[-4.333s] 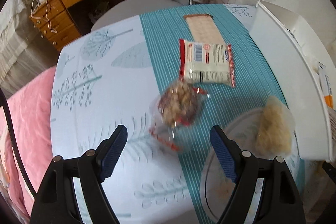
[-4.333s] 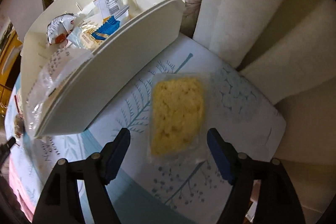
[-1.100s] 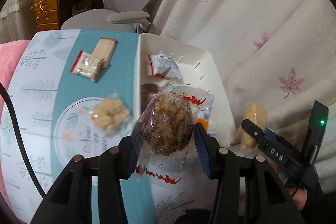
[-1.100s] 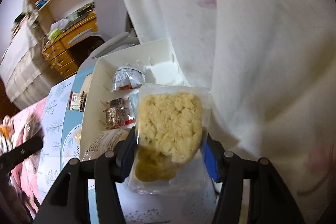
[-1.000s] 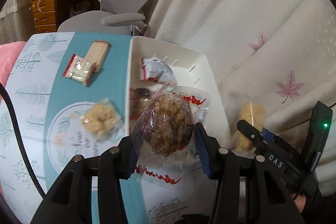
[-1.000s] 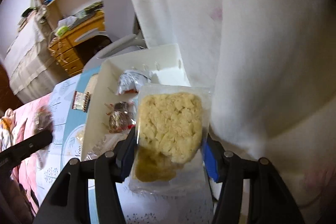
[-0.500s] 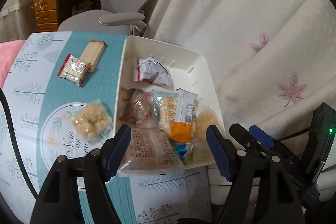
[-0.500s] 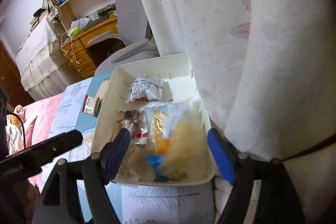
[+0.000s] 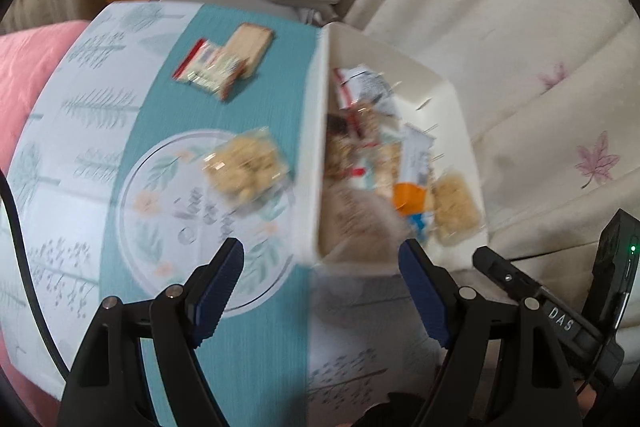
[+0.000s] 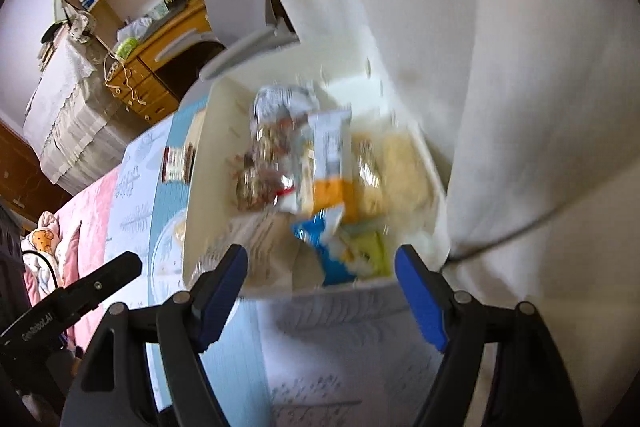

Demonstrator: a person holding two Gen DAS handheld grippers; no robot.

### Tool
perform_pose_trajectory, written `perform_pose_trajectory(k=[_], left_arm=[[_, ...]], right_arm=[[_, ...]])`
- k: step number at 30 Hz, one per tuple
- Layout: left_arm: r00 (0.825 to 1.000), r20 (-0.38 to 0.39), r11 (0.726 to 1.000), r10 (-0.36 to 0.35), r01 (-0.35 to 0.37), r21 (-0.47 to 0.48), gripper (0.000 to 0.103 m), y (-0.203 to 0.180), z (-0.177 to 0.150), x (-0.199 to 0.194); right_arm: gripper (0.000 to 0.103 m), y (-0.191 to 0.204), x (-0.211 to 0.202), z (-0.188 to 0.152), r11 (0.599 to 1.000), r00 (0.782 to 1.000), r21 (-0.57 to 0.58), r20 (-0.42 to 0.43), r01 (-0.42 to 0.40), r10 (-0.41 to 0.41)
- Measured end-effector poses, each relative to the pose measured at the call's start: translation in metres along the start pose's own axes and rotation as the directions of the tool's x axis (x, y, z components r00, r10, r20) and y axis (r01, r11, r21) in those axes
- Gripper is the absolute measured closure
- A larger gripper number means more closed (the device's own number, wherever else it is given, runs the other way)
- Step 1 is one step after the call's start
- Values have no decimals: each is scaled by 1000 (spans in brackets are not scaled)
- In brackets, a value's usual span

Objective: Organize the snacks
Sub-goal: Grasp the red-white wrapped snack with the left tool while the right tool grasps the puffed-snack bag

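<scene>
Both snack packets have dropped into the white bin [image 9: 448,95] — the left tool [image 9: 320,291] is opening with nothing between its jaws, the right tool [image 10: 320,287] released. Next, reach squarely over the puffed-snack bag [image 9: 246,167] on the worktop [image 9: 80,147].

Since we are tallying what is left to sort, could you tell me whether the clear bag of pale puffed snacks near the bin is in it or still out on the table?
Out. The clear bag lies on the tablecloth's round print, left of the white bin.

The clothed table [image 9: 100,115] bears a white bin [image 9: 310,163] and three snack packets.
</scene>
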State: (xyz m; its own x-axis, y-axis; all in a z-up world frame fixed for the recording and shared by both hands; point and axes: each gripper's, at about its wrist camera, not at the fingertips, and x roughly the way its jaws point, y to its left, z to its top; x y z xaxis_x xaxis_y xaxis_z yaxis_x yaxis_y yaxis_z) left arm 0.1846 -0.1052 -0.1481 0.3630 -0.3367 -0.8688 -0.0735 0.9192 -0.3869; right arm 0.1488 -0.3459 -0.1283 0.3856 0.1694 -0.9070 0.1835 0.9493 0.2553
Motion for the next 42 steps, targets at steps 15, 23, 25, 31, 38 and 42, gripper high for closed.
perform_pose_trajectory(k=[15, 23, 25, 31, 38, 42], left_arm=[[992, -124, 1000, 23, -25, -10, 24, 118, -15, -25], [983, -179, 998, 44, -34, 56, 24, 179, 3, -41], [981, -185, 997, 50, -37, 69, 23, 190, 9, -44], [973, -224, 997, 55, -40, 72, 21, 223, 31, -41], [971, -224, 994, 81, -63, 88, 20, 236, 63, -32], [969, -225, 991, 102, -80, 108, 19, 234, 81, -20]], right_arm=[[26, 48, 17, -57, 976, 995, 203, -71, 77, -63], [26, 92, 30, -87, 930, 995, 355, -64, 92, -74], [26, 107, 36, -94, 923, 995, 374, -63, 91, -72], [26, 142, 49, -107, 924, 995, 372, -65, 94, -75], [26, 162, 59, -109, 920, 996, 381, -32, 90, -84], [26, 176, 69, -105, 930, 993, 351, 7, 109, -119]])
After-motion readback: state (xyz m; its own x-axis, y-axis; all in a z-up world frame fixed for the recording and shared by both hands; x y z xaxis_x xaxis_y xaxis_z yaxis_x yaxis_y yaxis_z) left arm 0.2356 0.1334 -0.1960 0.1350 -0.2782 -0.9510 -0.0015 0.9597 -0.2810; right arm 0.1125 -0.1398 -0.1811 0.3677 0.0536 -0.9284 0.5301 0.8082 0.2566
